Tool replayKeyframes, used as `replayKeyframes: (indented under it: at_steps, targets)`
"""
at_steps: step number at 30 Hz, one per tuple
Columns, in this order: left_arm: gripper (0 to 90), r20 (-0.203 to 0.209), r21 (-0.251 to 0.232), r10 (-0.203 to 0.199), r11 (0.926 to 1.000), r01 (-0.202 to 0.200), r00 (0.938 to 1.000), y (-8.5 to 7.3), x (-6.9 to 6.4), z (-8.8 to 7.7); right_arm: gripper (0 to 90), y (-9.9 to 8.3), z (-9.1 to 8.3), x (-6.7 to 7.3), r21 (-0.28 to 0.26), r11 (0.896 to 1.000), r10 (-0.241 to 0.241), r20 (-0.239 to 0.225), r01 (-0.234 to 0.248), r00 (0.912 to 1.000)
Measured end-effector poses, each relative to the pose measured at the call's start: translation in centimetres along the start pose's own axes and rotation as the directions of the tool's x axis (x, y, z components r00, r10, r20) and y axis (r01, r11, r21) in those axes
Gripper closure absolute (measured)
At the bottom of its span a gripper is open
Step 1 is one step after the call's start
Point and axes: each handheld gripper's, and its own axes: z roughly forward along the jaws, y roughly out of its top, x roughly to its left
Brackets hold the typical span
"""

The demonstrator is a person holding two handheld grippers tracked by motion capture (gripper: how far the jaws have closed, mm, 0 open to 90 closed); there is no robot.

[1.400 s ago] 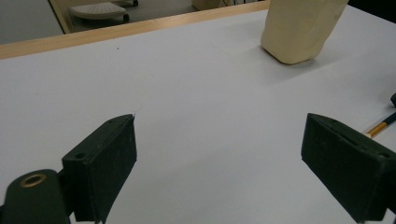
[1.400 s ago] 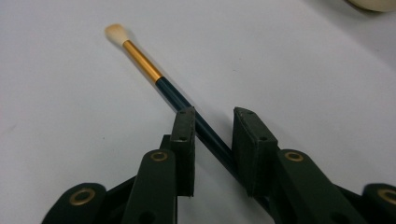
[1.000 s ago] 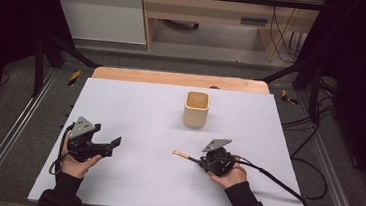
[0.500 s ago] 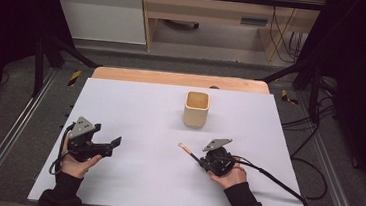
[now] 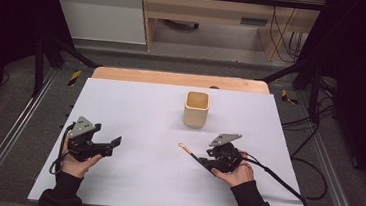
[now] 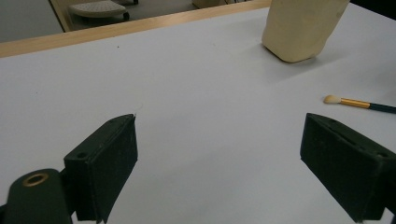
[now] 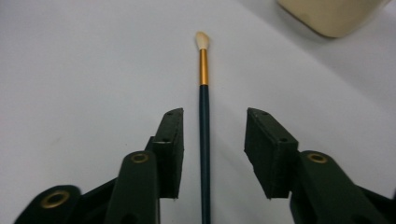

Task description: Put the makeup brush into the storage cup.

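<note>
At the left of the white table top (image 5: 135,104), the left gripper (image 5: 109,144) rests in the person's left hand (image 5: 76,161), its two black jaws spread wide with nothing between them. Toward the middle lies the slim make-up brush (image 7: 204,98) with a dark green handle, a gold ferrule and a pale bristle tip; in the right gripper view its handle runs between the jaws of the right gripper (image 7: 212,140), closer to the left one. Those jaws have just been opening and now stand partly apart, neither pad pressing the handle. Beyond the brush, near the table's far edge, the cream square-sided cup (image 5: 196,109) stands upright, well apart from both grippers.
</note>
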Motion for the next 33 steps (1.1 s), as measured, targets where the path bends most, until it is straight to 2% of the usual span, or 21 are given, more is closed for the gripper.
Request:
replayKeyframes:
  at_steps: [3,7,9,10,14,19,23,26,33]
  targets:
    - [10.5,-0.001,-0.002,-0.003,1.0000,0.003,1.0000,0.0,0.0,0.0,47.9,0.4,-0.4,0.0,-0.015,1.000,-0.003,0.011,0.003,0.9999]
    - [10.5,-0.002,0.002,0.000,1.0000,0.000,1.0000,0.0,0.0,0.0,38.4,1.0,-0.3,0.1,0.001,1.000,-0.009,0.041,0.009,0.9991]
    - [10.6,-0.003,0.002,0.000,1.0000,0.000,1.0000,0.0,0.0,0.0,36.7,1.2,-0.3,0.1,0.006,1.000,-0.016,0.050,0.016,0.9986]
    - [10.6,-0.003,0.004,-0.002,1.0000,0.002,1.0000,0.0,0.0,0.1,32.4,1.6,-0.3,0.1,0.013,1.000,-0.016,0.062,0.015,0.9979]
    - [10.5,-0.006,0.004,-0.002,1.0000,0.002,1.0000,0.0,0.1,0.1,28.2,2.2,-0.3,0.0,0.014,1.000,-0.015,0.066,0.014,0.9977]
    - [10.5,-0.006,0.006,0.003,1.0000,-0.002,1.0000,0.0,0.0,0.1,26.2,2.9,-0.2,-0.2,0.039,0.999,-0.027,0.081,0.024,0.9964]
    - [10.5,-0.006,0.012,0.007,0.9999,-0.007,1.0000,-0.1,0.0,0.2,27.8,3.4,-0.2,0.0,0.051,0.998,-0.031,0.072,0.027,0.9969]
    - [10.5,-0.005,0.009,0.007,0.9999,-0.007,1.0000,-0.1,0.0,0.1,28.5,3.6,-0.2,-0.2,0.057,0.998,-0.014,0.064,0.011,0.9979]
    - [10.5,-0.003,0.010,0.012,0.9999,-0.012,0.9999,-0.1,-0.1,0.1,27.3,4.3,0.4,-0.1,0.089,0.996,-0.036,0.057,0.031,0.9977]
